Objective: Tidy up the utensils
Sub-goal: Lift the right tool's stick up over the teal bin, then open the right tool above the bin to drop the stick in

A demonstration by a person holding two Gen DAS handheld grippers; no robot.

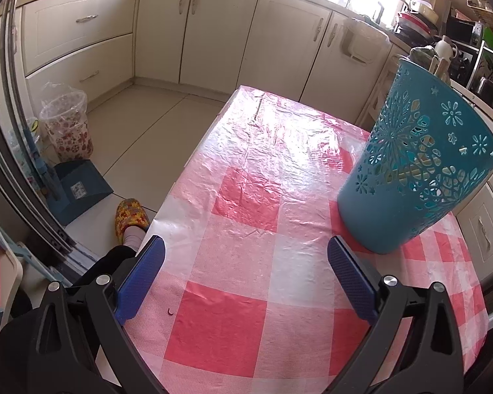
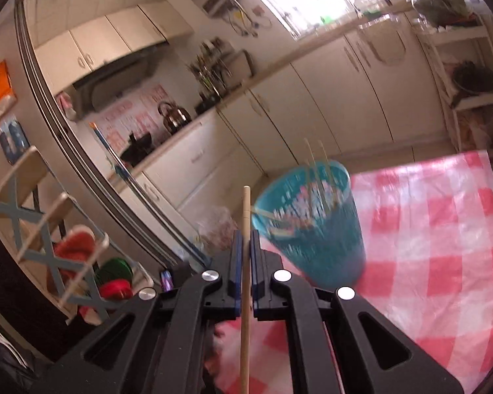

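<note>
A teal perforated utensil holder (image 1: 420,164) stands on the red-and-white checked tablecloth (image 1: 246,229), right of my left gripper (image 1: 246,252). That gripper hovers over the cloth, open, nothing between its blue pads. Pale sticks show through the holder's cut-outs. In the right wrist view the holder (image 2: 312,223) is blurred and holds several thin chopsticks. My right gripper (image 2: 245,239) is shut on a wooden chopstick (image 2: 246,295). The stick runs straight up between the pads, its tip above them and just left of the holder's rim.
Cream kitchen cabinets (image 1: 213,32) line the far walls. A lined bin (image 1: 67,124), a blue dustpan (image 1: 79,187) and a person's slippered foot (image 1: 131,220) are on the floor left of the table. A rack with red and green items (image 2: 82,256) stands left.
</note>
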